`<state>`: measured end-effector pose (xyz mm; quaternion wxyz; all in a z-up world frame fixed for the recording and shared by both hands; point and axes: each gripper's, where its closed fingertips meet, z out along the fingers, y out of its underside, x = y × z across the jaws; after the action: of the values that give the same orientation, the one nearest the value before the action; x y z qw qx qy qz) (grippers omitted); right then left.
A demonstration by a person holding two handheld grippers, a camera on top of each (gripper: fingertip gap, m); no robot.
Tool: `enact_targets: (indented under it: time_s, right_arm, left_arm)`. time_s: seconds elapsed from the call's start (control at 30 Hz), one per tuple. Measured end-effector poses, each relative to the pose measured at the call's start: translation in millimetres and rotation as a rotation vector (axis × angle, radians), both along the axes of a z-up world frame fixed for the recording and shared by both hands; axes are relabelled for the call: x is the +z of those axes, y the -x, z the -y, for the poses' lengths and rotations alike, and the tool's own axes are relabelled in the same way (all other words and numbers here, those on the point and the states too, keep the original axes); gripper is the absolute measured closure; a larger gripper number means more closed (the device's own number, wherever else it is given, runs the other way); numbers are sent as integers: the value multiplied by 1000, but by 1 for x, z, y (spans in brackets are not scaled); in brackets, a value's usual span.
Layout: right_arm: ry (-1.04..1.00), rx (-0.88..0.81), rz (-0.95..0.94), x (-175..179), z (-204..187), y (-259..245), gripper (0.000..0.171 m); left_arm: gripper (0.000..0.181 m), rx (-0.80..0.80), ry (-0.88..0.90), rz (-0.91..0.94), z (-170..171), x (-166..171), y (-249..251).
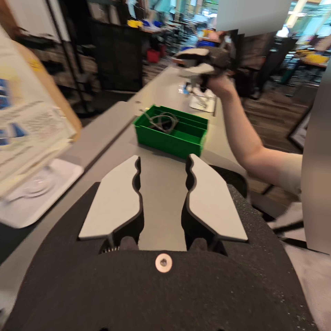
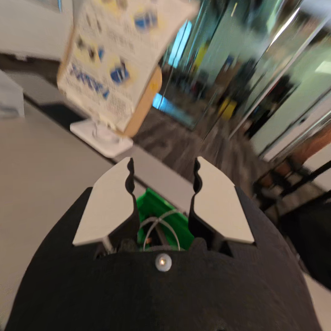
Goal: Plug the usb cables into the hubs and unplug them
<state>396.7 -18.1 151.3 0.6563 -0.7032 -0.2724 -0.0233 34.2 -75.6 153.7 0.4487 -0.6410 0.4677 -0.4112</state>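
Note:
A green divided bin (image 1: 170, 139) sits on the grey table (image 1: 111, 132), with coiled grey cables (image 1: 163, 120) in its far compartments. My left gripper (image 1: 163, 158) is open and empty, low over the table just short of the bin. My right gripper (image 1: 186, 60) is held high beyond the bin by a hand; in the left wrist view it looks open. In the right wrist view the right gripper (image 2: 163, 161) is open and empty, above the green bin (image 2: 157, 206) and its grey cables (image 2: 161, 225). No hub is clearly visible.
A sign board on a white base (image 1: 41, 188) stands at the table's left; it also shows in the right wrist view (image 2: 107, 141). A white tray-like thing (image 1: 202, 103) lies beyond the bin. A person's forearm (image 1: 250, 150) crosses the right side. The table edge (image 2: 161, 172) runs under the right gripper. The left gripper's tips are roughly 35 cm from the right gripper's.

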Motion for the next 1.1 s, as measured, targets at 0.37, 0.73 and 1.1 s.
enact_targets:
  time_s: [0.37, 0.73, 1.1]
  right_arm:
    - [-629, -204, -59, 97, 53, 119, 121]
    - [-451, -62, 128, 33, 7, 182, 153]
    - [-450, 18, 173, 14, -8, 209, 148]
  left_arm:
    - [113, 635, -271, 26, -63, 18, 140]
    - [122, 1016, -430, -415, -80, -21, 255]
    - [138, 720, -20, -667, -172, -191, 246]
